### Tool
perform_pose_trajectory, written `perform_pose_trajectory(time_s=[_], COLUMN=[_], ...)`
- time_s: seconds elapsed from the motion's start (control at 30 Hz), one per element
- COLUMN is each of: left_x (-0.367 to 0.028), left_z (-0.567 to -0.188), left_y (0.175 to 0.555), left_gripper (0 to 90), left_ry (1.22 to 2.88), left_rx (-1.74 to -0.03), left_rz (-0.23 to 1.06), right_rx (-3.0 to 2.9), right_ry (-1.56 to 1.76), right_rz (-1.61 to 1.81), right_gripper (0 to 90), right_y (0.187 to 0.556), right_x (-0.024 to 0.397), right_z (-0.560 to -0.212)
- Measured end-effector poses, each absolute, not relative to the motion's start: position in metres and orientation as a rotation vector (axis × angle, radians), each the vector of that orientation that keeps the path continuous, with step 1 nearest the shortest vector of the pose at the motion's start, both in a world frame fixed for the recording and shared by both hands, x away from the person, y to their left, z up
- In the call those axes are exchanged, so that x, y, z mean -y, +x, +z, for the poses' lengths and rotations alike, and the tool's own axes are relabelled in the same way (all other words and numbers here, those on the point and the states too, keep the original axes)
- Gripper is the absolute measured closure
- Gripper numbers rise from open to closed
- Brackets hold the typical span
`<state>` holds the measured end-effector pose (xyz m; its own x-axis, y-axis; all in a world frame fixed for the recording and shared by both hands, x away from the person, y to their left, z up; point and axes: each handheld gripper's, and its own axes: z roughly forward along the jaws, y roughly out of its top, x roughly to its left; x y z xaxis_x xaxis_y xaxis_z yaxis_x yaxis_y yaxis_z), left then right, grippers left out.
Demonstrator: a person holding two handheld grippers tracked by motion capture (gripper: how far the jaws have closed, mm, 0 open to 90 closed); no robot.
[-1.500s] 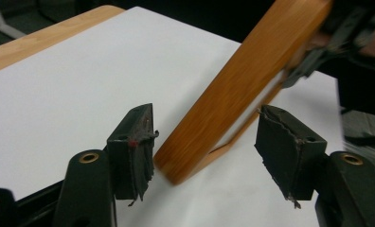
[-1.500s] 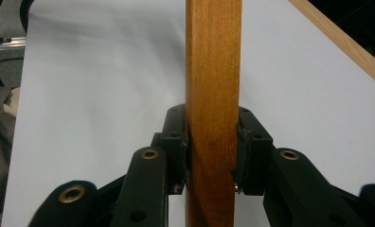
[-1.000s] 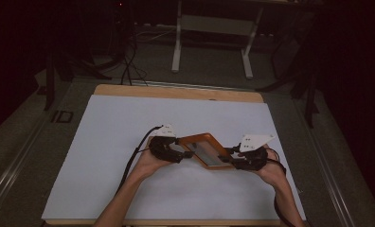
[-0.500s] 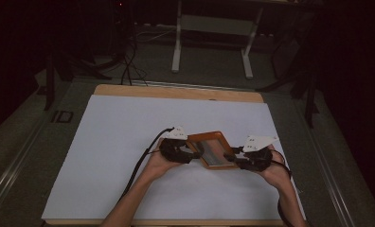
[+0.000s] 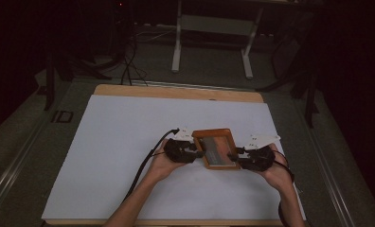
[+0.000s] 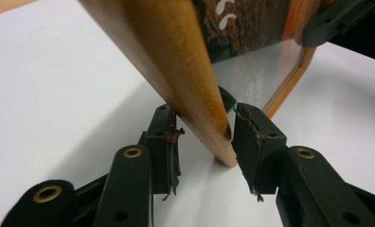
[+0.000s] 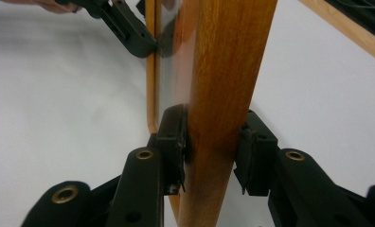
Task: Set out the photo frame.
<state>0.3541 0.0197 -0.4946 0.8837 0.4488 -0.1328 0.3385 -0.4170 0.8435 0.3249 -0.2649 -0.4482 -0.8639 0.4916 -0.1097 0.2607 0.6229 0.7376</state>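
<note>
A wooden picture frame with a dark picture under glass is held just above the white table between my two grippers. My left gripper is at its left edge. In the left gripper view the jaws have just been closing, and both pads now touch the frame's wooden rim, which sits tilted between them near a corner. My right gripper holds the right edge. There the two pads press on either side of the wooden side bar.
The white table top has a wooden edge at the back. A black cable trails from the left gripper towards the front edge. On the dark floor beyond the table stands a metal frame stand.
The left gripper slid right onto the frame's left edge and its jaws closed on the rim. The frame turned from a diagonal lie to nearly square with the table. The right gripper stayed put.
</note>
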Motion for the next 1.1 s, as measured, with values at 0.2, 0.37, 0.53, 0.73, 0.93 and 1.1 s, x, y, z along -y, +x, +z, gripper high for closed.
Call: perform_pose_trajectory(time_s=[0.2, 0.37, 0.53, 0.73, 0.93, 1.1], left_x=[-0.016, -0.013, -0.006, -0.007, -0.007, -0.014], left_z=[-0.5, -0.504, -0.502, -0.499, -0.495, -0.491], left_y=[0.359, 0.363, 0.361, 0.36, 0.359, 0.358], left_gripper=[48.2, 39.2, 45.8, 51.8, 55.7, 55.5], left_ry=[2.02, 1.982, 1.988, 1.981, 1.973, 1.989], left_rx=[-0.555, -0.554, -0.535, -0.532, -0.531, -0.548], left_rz=[0.086, 0.058, 0.078, 0.053, 0.061, 0.078], right_rx=[-2.553, -2.558, -2.551, -2.544, -2.552, -2.557], right_ry=[0.563, 0.549, 0.58, 0.627, 0.669, 0.685], right_rz=[1.082, 1.078, 1.071, 1.031, 1.013, 1.045], right_gripper=[66.9, 67.2, 66.3, 63.5, 62.6, 62.5], right_y=[0.323, 0.322, 0.322, 0.324, 0.325, 0.328], right_x=[0.264, 0.264, 0.265, 0.265, 0.265, 0.261], right_z=[-0.448, -0.448, -0.448, -0.449, -0.452, -0.455])
